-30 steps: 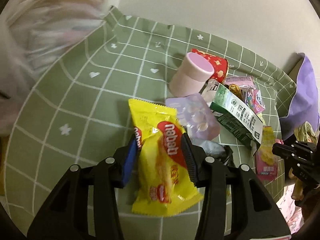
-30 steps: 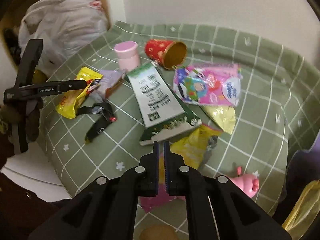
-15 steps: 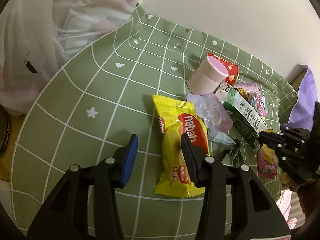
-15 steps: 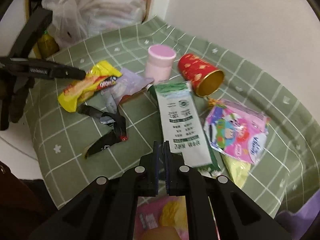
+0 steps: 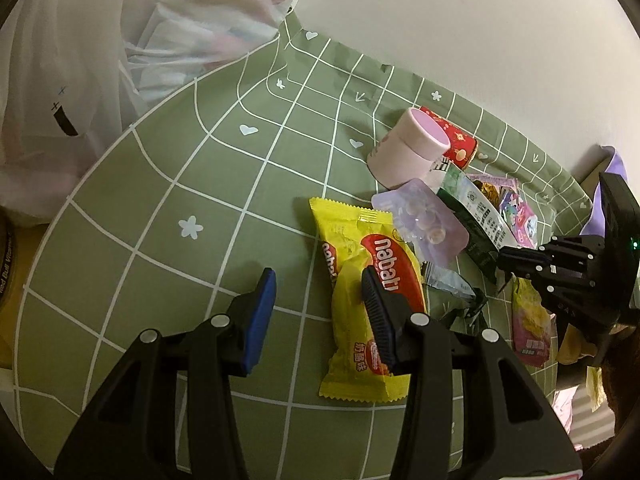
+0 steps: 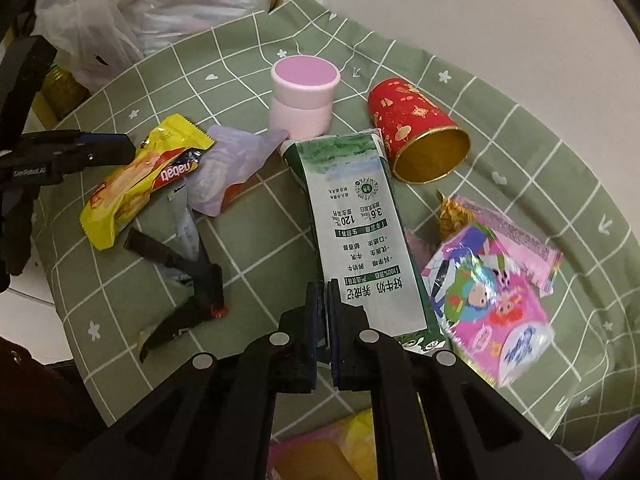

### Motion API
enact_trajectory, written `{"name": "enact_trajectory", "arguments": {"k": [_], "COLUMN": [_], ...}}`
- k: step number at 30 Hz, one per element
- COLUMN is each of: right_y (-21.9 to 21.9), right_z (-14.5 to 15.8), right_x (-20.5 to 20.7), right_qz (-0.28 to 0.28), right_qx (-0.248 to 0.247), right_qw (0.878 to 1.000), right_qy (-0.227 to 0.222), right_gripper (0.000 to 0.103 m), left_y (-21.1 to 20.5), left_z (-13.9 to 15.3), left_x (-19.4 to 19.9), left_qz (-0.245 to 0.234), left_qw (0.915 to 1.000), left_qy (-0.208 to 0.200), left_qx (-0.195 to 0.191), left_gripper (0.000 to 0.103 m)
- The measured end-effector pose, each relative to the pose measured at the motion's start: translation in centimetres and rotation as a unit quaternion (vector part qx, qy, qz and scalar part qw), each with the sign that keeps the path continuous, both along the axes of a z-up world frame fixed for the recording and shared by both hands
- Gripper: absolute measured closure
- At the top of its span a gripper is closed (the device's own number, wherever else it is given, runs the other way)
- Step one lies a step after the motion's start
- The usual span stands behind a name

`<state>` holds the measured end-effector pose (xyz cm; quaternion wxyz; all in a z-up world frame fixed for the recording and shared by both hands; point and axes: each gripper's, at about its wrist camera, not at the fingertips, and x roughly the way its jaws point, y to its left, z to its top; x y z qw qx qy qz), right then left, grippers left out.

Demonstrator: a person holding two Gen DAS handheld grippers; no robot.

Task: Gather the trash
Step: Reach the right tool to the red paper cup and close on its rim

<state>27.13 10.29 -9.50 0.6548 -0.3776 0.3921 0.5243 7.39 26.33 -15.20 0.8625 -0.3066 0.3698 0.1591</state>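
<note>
Yellow snack packet (image 5: 368,304) partly hidden behind released left claw (image 5: 318,292); right claw (image 6: 327,300) clenched, empty.

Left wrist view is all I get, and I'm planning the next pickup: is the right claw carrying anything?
Observer: No. The right claw is shut with nothing between its fingers, by the near end of the green-and-white milk carton.
Operator: And the red thing behind the pink jar?
Observer: A red paper cup, lying on its side, gold inside, open end towards the right camera.
</note>
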Motion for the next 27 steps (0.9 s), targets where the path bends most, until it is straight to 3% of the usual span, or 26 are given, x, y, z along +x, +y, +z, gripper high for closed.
{"name": "enact_trajectory", "arguments": {"k": [4,7,10,13,16,18,20,23,27], "right_y": [0.9,1.7,2.6,3.5,4.3,4.4,4.6,5.2,5.5], "right_z": [0.0,0.1,0.0,0.1,0.8,2.0,2.8,3.2,4.0], "right_x": [0.3,1.0,1.3,1.2,0.9,1.0,2.1,4.6,7.0], "right_qz": [-0.013,-0.028,-0.033,-0.034,-0.032,-0.023,-0.028,-0.051,-0.115], "right_qx": [0.005,0.023,0.034,0.040,0.047,0.075,0.093,0.103,0.123], "right_qw": [1.000,0.998,0.997,0.997,0.998,0.997,0.995,0.991,0.983], "right_qy": [0.009,0.048,0.060,0.059,0.030,0.010,0.023,0.072,0.071], "right_gripper": [0.096,0.091,0.089,0.089,0.089,0.089,0.089,0.089,0.089], "left_y": [0.0,0.1,0.1,-0.1,-0.2,-0.2,-0.1,0.1,0.3], "left_z": [0.0,0.0,-0.1,-0.1,-0.1,0.1,0.2,0.1,0.1], "left_x": [0.0,-0.1,-0.1,0.0,0.1,0.0,-0.1,-0.3,-0.6], "left_qz": [-0.003,-0.003,-0.003,-0.006,-0.010,-0.013,-0.013,-0.011,-0.006], "left_qw": [1.0000,1.0000,1.0000,1.0000,0.9999,0.9999,0.9999,0.9999,1.0000], "left_qy": [-0.001,-0.001,0.000,0.002,0.005,0.004,0.004,0.003,-0.001], "left_qx": [0.001,-0.002,-0.001,-0.001,0.001,0.003,0.002,0.000,-0.006], "left_gripper": [0.061,0.061,0.061,0.061,0.061,0.061,0.061,0.061,0.061]}}
